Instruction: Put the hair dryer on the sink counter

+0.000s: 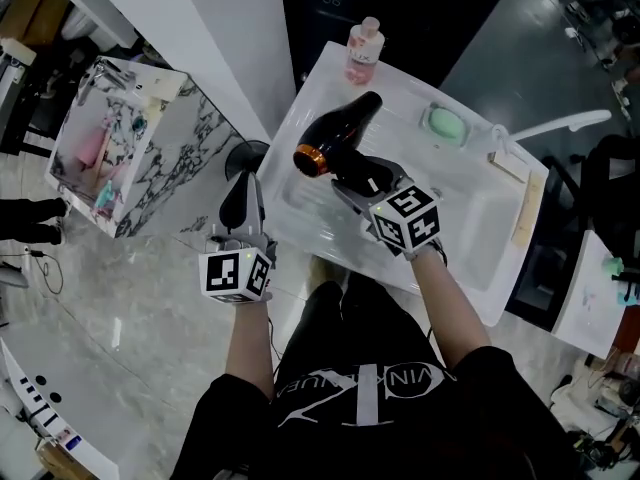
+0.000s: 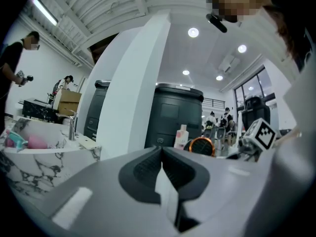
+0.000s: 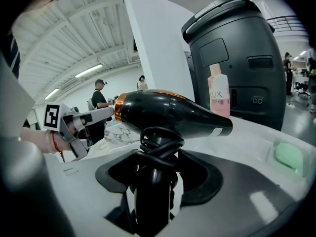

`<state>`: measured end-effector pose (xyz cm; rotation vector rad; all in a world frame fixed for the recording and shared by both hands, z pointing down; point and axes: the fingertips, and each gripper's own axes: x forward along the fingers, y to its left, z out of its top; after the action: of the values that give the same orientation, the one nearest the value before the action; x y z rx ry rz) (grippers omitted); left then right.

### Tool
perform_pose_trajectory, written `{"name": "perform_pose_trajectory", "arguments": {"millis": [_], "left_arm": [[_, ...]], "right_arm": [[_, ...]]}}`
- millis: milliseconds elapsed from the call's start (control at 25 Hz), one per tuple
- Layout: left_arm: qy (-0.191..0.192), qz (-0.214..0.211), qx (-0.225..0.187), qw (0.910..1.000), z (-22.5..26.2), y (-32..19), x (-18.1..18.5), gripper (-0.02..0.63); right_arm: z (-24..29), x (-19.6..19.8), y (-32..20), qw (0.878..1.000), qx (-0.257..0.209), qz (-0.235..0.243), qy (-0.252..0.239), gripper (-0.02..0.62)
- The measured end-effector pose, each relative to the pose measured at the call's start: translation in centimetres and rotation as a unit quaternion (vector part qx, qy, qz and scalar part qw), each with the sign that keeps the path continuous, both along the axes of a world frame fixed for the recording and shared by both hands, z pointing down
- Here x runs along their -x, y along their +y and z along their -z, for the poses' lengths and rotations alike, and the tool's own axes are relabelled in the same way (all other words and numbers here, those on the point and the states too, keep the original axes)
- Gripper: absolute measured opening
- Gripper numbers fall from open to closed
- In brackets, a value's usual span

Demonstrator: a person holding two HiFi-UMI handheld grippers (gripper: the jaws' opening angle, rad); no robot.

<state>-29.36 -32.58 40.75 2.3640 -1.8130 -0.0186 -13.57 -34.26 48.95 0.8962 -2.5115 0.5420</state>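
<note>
A black hair dryer (image 1: 338, 140) with a copper ring at its back end hangs over the white sink counter (image 1: 300, 118), near the basin's left side. My right gripper (image 1: 368, 180) is shut on its handle, which has the cord wound round it. In the right gripper view the hair dryer (image 3: 173, 112) lies crosswise above the right gripper (image 3: 155, 181), nozzle pointing right. My left gripper (image 1: 243, 200) is left of the counter's edge, shut and holding nothing. In the left gripper view its pads (image 2: 148, 169) meet, and the hair dryer's copper end (image 2: 201, 146) shows beyond them.
A pink bottle (image 1: 364, 50) stands at the counter's far corner and a green soap (image 1: 445, 123) lies by the white faucet (image 1: 560, 123). A marble-patterned sink unit (image 1: 130, 148) stands to the left. A big dark bin (image 3: 237, 58) rises behind the counter. People stand further off.
</note>
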Motion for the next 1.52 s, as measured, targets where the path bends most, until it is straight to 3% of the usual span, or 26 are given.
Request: {"name": "perform_pose_trajectory", "arguments": {"millis": [320,480,760,1040,1520], "left_arm": [[-0.01,0.009,0.009,0.9999,-1.3,-2.2,-0.6,0.0],[-0.015,0.018,0.01,0.9997,-1.4,-3.6,-0.5,0.0],[-0.032,0.013,0.017,0.9993,-2.7,-5.3,-2.0,0.0],[-0.023,0.01,0.029,0.9993,-3.7,-6.0,-2.5,0.0],[-0.015,0.006,0.038,0.9991,-4.3,-5.6,-2.8,0.0]], "right_arm": [[-3.3,-0.7,-5.0,0.995,-0.002,-0.067,0.077,0.265],[-4.5,-1.2,-7.1,0.991,0.008,-0.099,0.093,0.265],[-5.6,-1.8,-9.4,0.989,0.003,-0.112,0.097,0.265],[-7.0,-1.4,-10.3,0.986,0.002,-0.133,0.101,0.267],[-7.8,-0.1,-11.1,0.989,0.014,-0.122,0.081,0.282]]}}
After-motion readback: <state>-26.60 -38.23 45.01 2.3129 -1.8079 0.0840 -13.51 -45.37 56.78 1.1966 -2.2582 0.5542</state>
